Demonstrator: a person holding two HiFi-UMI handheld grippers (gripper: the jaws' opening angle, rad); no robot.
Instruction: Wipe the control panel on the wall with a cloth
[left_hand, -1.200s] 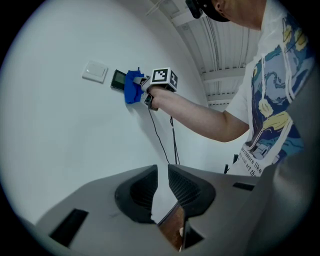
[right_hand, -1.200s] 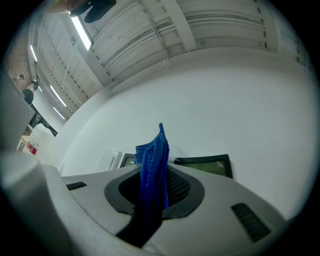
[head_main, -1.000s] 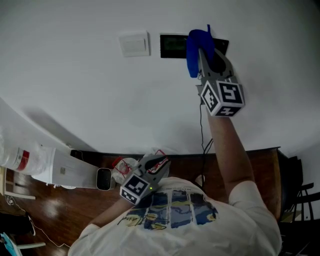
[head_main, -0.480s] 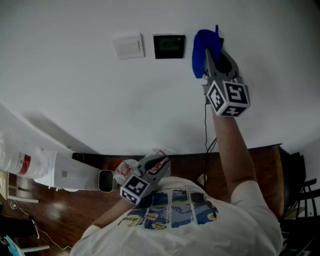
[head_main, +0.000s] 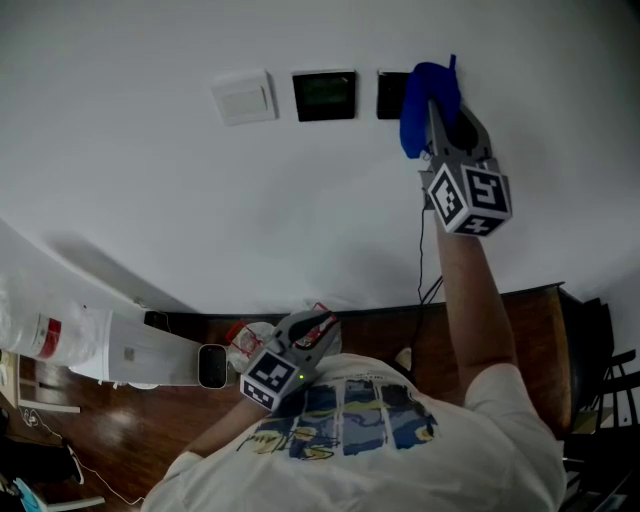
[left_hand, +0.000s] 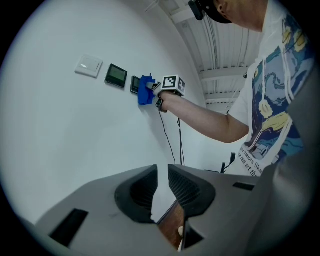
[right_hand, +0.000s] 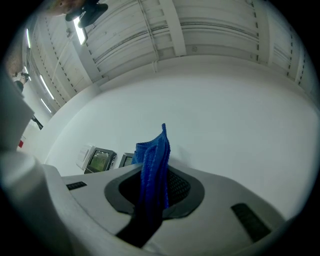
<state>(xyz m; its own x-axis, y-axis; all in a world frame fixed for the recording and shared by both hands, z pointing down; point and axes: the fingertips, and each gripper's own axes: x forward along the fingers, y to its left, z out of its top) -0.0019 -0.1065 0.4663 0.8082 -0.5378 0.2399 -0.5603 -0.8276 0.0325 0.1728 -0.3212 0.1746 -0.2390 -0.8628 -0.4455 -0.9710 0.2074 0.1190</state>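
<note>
Overhead, on a plain white wall (head_main: 200, 200) above a dark wooden tabletop (head_main: 520, 320), a wipe under way by the look of it. Clamped in the right gripper (head_main: 450, 120): a blue cloth (head_main: 422, 95), bunched between jaws closed on its lower folds, upper end standing free beyond the tips. Held low at the chest, the left gripper (left_hand: 162, 187), jaws drawn to a narrow slit with nothing between them. Lined up high on the wall, left to right: a white switch plate (head_main: 244, 97), a dark control panel with a greenish screen (head_main: 324, 95) and a smaller dark panel (head_main: 390, 94). Pressed at the right end of that row, the cloth, overlapping the right edge of the smaller panel and apparently touching the wall. Trailing down the wall below the raised arm, a thin black cable (head_main: 420, 250).

Likely light, soft and floppy, that cloth; apt to fold over under pressure rather than push back, so best gripped low on the bunch, as here, leaving a short free pad to drag across the panel faces. Probably little force needed on fronts that look smooth and breakable.

Right arm stretched up and nearly straight, gripper aimed at the wall; left arm bent and tucked at the torso, idle.
</note>
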